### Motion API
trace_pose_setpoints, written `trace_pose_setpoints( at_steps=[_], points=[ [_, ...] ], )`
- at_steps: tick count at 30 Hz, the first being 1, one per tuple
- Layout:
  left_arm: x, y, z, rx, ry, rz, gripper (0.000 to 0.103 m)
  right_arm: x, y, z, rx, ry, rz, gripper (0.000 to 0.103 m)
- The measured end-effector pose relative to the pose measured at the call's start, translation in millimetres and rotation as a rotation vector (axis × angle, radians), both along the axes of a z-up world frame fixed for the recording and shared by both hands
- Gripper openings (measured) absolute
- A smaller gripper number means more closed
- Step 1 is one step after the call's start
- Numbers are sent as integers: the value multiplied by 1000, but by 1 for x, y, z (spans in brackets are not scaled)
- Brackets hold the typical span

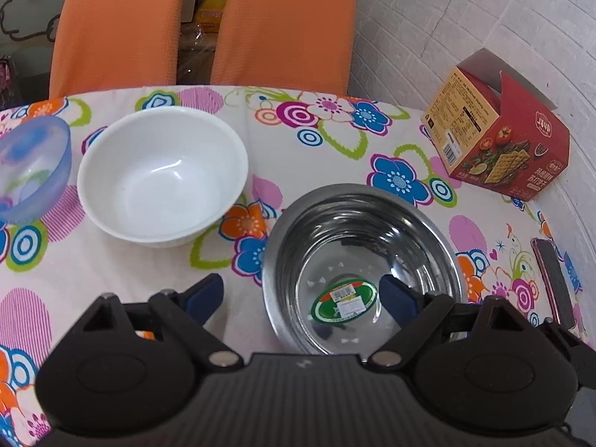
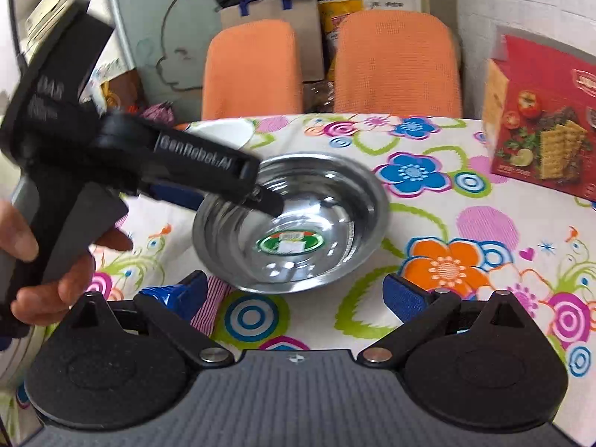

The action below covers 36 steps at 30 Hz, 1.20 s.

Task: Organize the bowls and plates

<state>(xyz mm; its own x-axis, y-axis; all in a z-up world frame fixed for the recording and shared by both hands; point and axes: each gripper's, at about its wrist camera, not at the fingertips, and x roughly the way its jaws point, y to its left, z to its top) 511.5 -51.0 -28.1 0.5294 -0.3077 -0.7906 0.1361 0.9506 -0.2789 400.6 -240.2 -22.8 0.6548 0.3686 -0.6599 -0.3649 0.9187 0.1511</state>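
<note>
While sitting upright on the flowered surface (image 1: pixel 327 138), steel bowl (image 1: pixel 357 260) lay straddled at its near-left rim by left gripper (image 1: pixel 301 298), fingers (image 1: pixel 398 298) spread, one inside, one outside, grasping nothing. Right gripper (image 2: pixel 294 294) hung nearer, fingers released, just short of bowl. White bowl (image 1: pixel 162 175) stood far-left, well apart.

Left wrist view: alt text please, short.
The open left gripper straddles the near rim of a steel bowl on a floral tablecloth. A white bowl and translucent blue bowl sit left, a cracker box right.
</note>
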Motion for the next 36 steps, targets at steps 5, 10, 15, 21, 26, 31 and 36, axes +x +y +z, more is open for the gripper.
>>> trace_pose_setpoints(
  at_steps=[5,10,15,21,26,31,36],
  points=[
    [4,-2,-6,11,34,7,89,24,-6,3,-10,2,-88,88],
    [6,-4,-7,63,40,14,89,53,4,-14,-90,58,-93,88],
    [10,-13,-16,49,59,-3,89,60,8,-27,-74,86,-65,88],
    [9,-19,-14,35,43,-69,65,51,30,-24,-53,62,27,88],
    [3,-13,-8,22,53,-97,64,39,39,-16,-82,14,37,88],
    [-17,-11,8,40,27,-123,59,22,40,-6,-40,20,26,88],
    [-61,-3,27,67,-9,-147,59,-22,50,6,-19,3,25,88]
  ],
)
